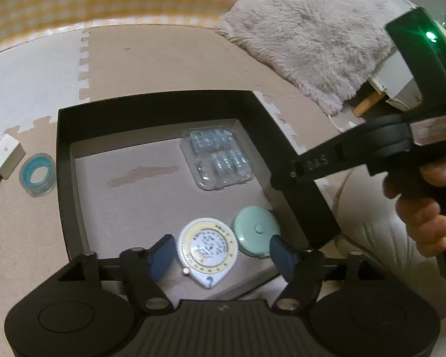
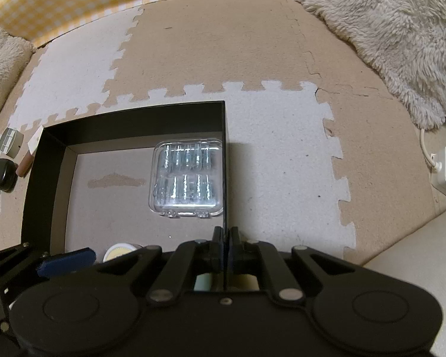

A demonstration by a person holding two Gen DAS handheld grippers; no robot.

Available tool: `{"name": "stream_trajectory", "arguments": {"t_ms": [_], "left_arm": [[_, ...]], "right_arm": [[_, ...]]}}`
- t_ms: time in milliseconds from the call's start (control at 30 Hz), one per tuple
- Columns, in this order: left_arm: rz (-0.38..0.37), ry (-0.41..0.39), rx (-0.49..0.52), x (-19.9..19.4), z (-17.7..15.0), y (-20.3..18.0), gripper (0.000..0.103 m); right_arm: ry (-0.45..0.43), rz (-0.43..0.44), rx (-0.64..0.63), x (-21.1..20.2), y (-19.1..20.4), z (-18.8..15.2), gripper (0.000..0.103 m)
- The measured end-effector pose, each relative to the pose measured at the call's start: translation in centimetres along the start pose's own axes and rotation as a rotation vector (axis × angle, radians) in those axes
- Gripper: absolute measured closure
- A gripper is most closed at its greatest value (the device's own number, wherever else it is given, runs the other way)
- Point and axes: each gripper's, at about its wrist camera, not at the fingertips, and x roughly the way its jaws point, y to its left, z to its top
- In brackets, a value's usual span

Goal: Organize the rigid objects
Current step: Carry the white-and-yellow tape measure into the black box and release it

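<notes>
Between my left hand-held gripper's [image 1: 221, 257] blue pads, at the box's near edge, lies the white teardrop tape measure [image 1: 207, 248]; the pads stand wide on either side of it, not pressing. Just beside it, toward the near right corner, sits the mint round tape measure [image 1: 256, 234], close to the right pad. Black box [image 1: 63, 154] sits on the foam-mat floor [image 2: 282, 148], grey inside. Its far right corner holds the clear plastic case [image 2: 188, 178], flat against the right wall. My right hand-held gripper [image 2: 224, 251] is pinched closed on the box's right wall, near the near corner. Outside the box's left wall on the floor: blue tape roll [image 1: 38, 175] and a small white box [image 1: 6, 156], well apart from both grippers.
</notes>
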Motion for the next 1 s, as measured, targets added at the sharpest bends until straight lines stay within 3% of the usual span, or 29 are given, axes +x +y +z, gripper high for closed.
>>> {"name": "stream_trajectory", "arguments": {"t_ms": [100, 200, 567, 1000], "left_arm": [[0.001, -0.004, 0.006, -0.4, 0.1, -0.3, 0.026], [0.011, -0.013, 0.009, -0.9, 0.1, -0.6, 0.013], [0.041, -0.035, 0.045, -2.1, 0.2, -1.2, 0.001], [0.092, -0.108, 0.06, -5.4, 0.9, -0.2, 0.0]], "right_arm": [[0.0, 0.0, -0.001, 0.0, 0.0, 0.0, 0.099], [0.0, 0.002, 0.002, 0.0, 0.0, 0.0, 0.099], [-0.002, 0.006, 0.005, 0.0, 0.0, 0.0, 0.099], [-0.003, 0.008, 0.005, 0.0, -0.1, -0.1, 0.099]]}}
